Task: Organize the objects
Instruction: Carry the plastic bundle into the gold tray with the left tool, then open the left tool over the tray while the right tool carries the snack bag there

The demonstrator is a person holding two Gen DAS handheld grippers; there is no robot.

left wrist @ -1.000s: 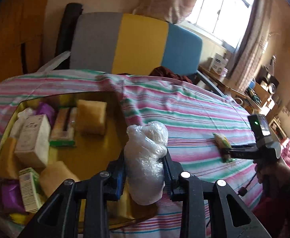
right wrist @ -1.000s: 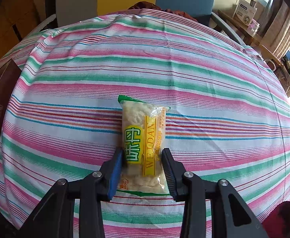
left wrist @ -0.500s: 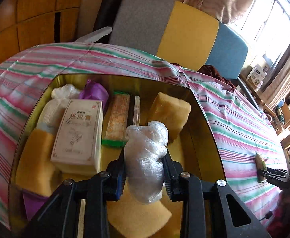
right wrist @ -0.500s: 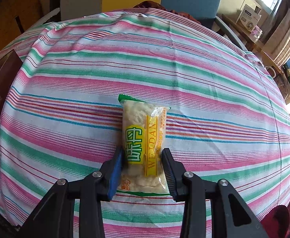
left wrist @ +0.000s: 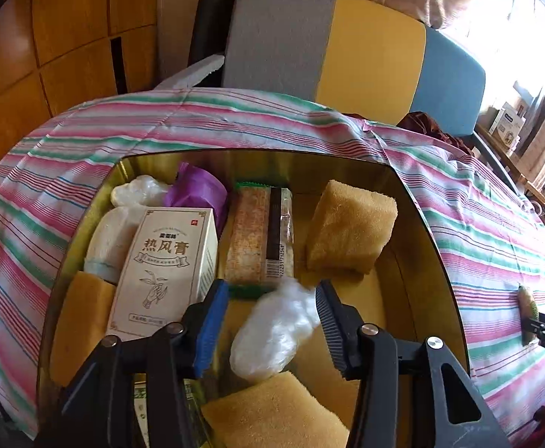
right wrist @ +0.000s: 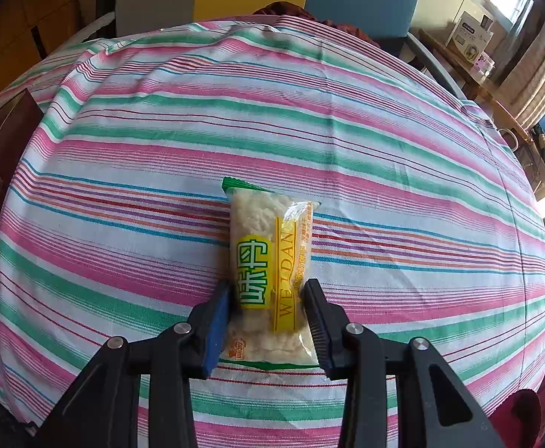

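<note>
Your left gripper (left wrist: 272,310) spread above the gold tray (left wrist: 425,231), blurred white bag (left wrist: 274,336) loose between its fingers, your right gripper (right wrist: 267,311) clamped on the snack packet (right wrist: 268,265) on the striped cloth (right wrist: 384,149), tray's contents visible only from the left wrist.

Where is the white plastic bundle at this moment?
In the left wrist view, the white plastic bundle is between the open left hand-held gripper fingers, over the box, above a sponge.
</note>
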